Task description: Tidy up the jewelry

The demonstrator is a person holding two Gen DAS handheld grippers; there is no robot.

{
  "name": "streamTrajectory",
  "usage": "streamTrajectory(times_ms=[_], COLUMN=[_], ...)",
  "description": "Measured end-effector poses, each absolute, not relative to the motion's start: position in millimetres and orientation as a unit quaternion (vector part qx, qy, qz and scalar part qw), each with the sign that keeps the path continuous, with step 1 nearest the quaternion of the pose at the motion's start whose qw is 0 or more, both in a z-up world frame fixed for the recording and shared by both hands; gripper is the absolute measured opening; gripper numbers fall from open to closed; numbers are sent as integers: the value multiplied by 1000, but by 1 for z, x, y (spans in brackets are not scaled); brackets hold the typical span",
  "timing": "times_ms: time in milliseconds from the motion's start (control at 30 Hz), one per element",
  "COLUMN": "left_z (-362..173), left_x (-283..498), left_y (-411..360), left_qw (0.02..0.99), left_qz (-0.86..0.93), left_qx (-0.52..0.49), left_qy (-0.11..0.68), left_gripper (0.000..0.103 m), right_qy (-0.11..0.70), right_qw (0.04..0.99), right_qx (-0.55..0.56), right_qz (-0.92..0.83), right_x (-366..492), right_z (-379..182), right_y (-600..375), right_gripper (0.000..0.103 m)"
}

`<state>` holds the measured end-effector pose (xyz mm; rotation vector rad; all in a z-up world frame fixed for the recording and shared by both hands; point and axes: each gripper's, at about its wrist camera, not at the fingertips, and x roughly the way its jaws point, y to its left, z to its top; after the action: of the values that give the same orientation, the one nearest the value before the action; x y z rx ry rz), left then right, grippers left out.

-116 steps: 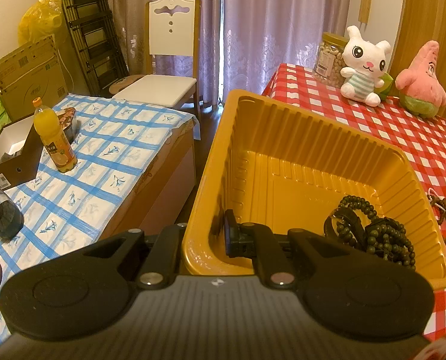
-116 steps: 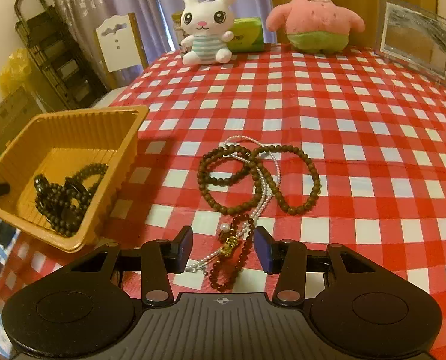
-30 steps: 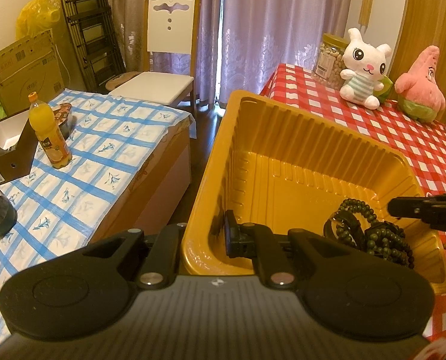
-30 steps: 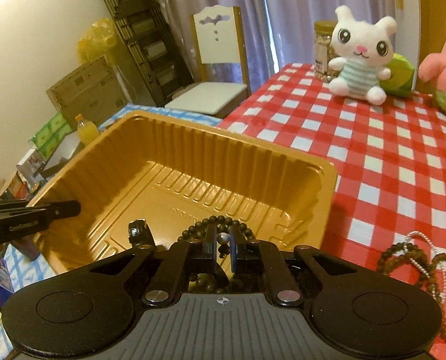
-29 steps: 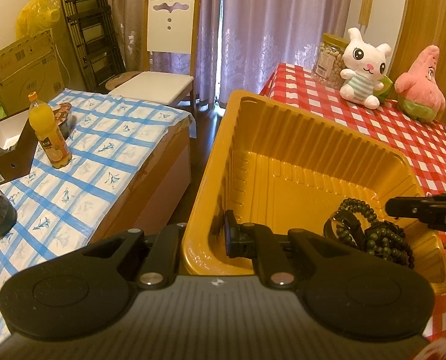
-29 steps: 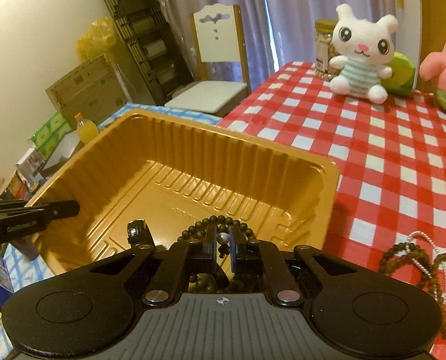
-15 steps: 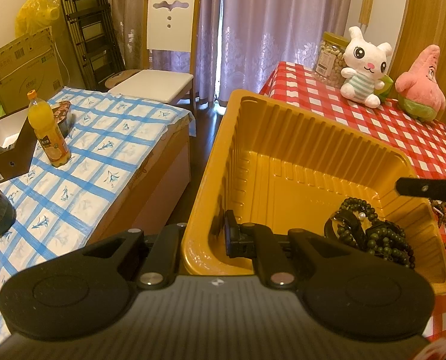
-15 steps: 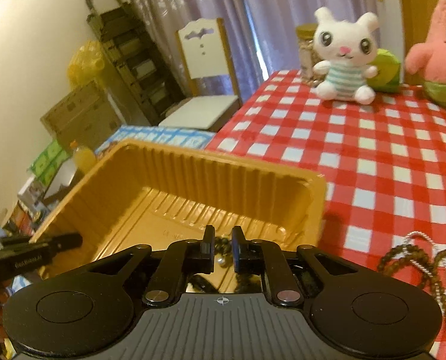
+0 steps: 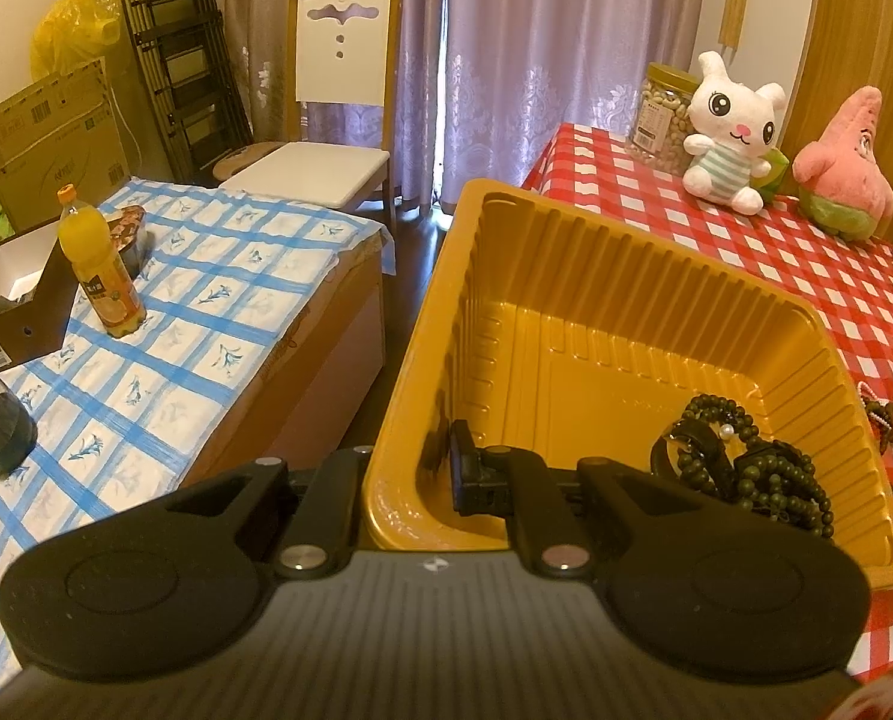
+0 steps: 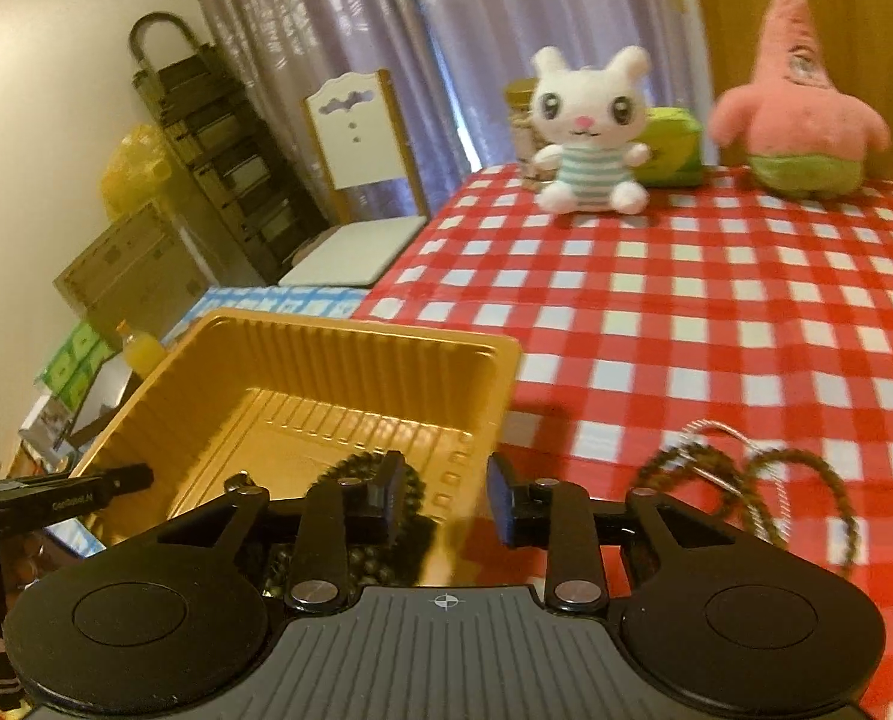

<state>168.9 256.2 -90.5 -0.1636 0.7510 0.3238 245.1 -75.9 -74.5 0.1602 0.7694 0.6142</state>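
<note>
— Where do your grippers stand?

— My left gripper (image 9: 407, 474) pinches the near wall of the yellow tray (image 9: 566, 276), one finger inside, one outside. My right gripper (image 10: 443, 501) is spread wide with nothing between its fingers, above the tray's right rim.

— And the jewelry?

— Dark green beads (image 9: 764, 474) lie in the tray's near right corner. Right of my right gripper, brown beads (image 10: 806, 474) rest on the checked tablecloth (image 10: 716, 300); beyond them the cloth runs bare up to the plush rabbit (image 10: 590, 138).

Warm, yellowish indoor light fills both fisheye views, with daylight glowing through the curtains (image 9: 446, 60). Straight lines bow at the edges and corners go dark. The right wrist view is motion-blurred; glare shines on the yellow tray (image 9: 566, 312).
</note>
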Motion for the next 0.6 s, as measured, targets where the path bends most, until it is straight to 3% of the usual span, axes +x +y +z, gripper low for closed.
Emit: streamTrajectory(times_ms=[600], left_z=[-90], left_x=[164], left_y=[257], left_qw=[915], left_qz=[158], left_qx=[-70], left_qy=[366], left_gripper=[10], right_qy=[404], right_qw=[889], right_qx=[73], right_qz=[204], right_x=[205], right_z=[-86], right_y=[-162], right_gripper=[43])
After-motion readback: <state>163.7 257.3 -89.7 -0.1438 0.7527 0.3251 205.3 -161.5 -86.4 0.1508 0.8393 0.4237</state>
